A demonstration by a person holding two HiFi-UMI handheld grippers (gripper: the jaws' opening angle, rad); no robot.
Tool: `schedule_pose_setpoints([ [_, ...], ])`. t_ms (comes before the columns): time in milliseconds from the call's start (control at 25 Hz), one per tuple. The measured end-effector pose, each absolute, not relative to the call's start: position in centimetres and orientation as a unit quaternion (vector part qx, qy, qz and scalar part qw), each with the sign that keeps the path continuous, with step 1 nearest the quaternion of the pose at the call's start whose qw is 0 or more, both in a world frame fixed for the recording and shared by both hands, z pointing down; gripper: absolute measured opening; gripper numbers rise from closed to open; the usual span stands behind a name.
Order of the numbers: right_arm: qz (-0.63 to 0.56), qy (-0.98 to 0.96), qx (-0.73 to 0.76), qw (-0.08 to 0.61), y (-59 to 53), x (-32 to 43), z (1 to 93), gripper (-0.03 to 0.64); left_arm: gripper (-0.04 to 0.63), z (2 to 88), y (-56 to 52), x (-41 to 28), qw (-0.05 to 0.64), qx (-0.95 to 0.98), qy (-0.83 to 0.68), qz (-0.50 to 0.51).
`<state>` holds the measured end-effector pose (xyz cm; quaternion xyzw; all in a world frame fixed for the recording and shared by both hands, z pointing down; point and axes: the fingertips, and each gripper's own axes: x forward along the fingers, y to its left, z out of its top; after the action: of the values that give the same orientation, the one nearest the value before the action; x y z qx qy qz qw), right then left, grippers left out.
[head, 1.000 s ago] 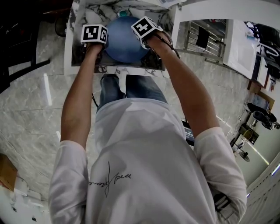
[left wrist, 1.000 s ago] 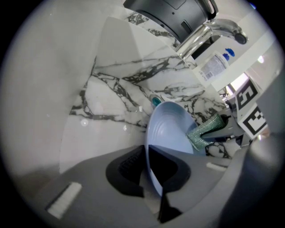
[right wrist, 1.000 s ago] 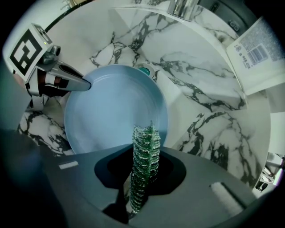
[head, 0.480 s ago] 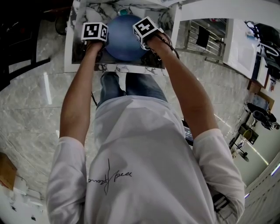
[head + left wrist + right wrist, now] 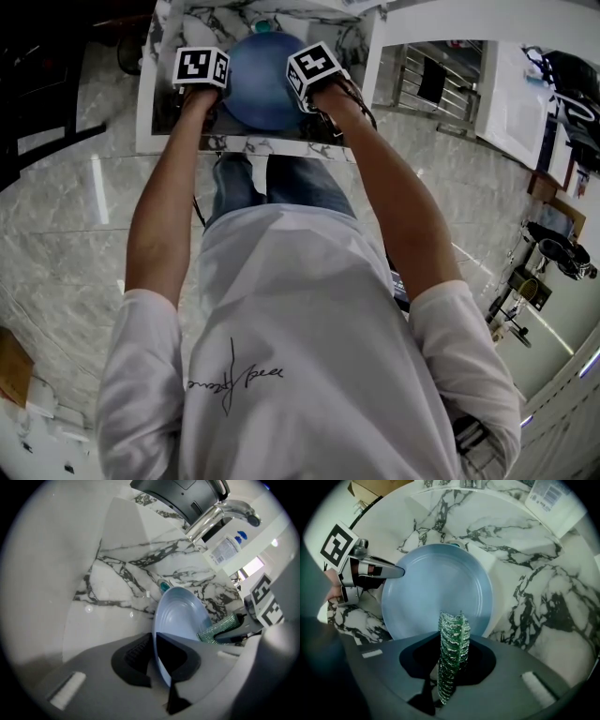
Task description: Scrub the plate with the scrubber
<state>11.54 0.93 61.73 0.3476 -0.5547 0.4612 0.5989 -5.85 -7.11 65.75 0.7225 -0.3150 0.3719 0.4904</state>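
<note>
A round pale-blue plate [image 5: 262, 80] [image 5: 436, 590] [image 5: 180, 616] is held tilted over the marble sink [image 5: 169, 98]. My left gripper [image 5: 153, 660] [image 5: 200, 75] is shut on the plate's rim at its left edge. My right gripper [image 5: 452, 656] [image 5: 314, 73] is shut on a green mesh scrubber [image 5: 451, 653] [image 5: 219, 627], whose tip sits at the plate's near rim, against its inner face. In the right gripper view the left gripper [image 5: 370, 571] shows clamped on the plate's left edge.
A chrome tap [image 5: 220, 515] and a bottle with a blue cap [image 5: 227, 548] stand behind the basin. A teal drain stopper [image 5: 164, 586] lies under the plate. White marble walls [image 5: 534, 597] surround the basin. A metal rack [image 5: 436, 84] stands to the right.
Both grippers and the plate have shifted slightly up and away in the head view; the right gripper has drawn a little closer in over the plate.
</note>
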Motion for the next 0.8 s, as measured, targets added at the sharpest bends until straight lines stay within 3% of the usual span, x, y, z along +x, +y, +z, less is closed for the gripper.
schedule_pose_setpoints([
  [800,0.541,-0.56,0.347,0.523,3.0,9.9,62.4,0.064,0.08,65.8,-7.0,-5.8,0.491,0.722,-0.316,0.372],
])
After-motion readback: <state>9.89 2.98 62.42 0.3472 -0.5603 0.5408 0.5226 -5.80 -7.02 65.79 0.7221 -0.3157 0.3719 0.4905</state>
